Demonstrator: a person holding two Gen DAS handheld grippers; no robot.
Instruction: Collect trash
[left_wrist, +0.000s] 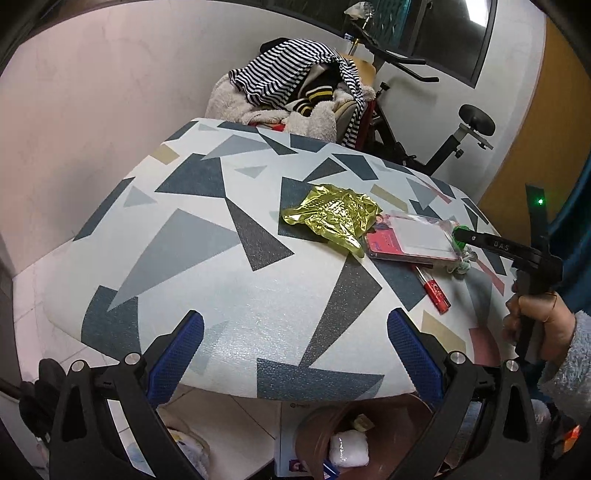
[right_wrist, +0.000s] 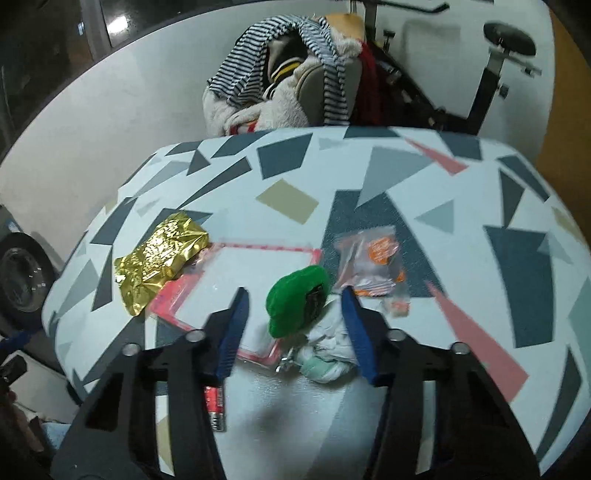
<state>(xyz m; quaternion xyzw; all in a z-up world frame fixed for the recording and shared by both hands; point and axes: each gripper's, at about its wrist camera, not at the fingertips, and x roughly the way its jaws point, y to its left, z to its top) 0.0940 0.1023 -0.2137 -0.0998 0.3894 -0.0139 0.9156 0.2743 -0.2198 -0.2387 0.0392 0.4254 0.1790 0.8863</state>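
On the patterned table (left_wrist: 207, 258) lie a crumpled gold wrapper (left_wrist: 332, 214), a pink card holder (left_wrist: 410, 240) and a red tube (left_wrist: 436, 291). My left gripper (left_wrist: 295, 332) hangs open over the near table edge with nothing between its fingers. My right gripper (right_wrist: 295, 291) stands low over the table, jaws apart. Between them are a green fuzzy charm (right_wrist: 299, 299) and a crumpled white tissue (right_wrist: 328, 350); the left pad is clear of the charm. A clear orange-printed wrapper (right_wrist: 373, 266) lies just beyond the right finger. The gold wrapper (right_wrist: 159, 262) is off to the left.
A brown bin (left_wrist: 354, 435) with white trash in it stands on the floor under the near table edge. Behind the table a chair piled with striped clothes (left_wrist: 291, 85) and an exercise bike (left_wrist: 443, 147) stand against the wall. A hand (left_wrist: 532, 317) holds the right gripper.
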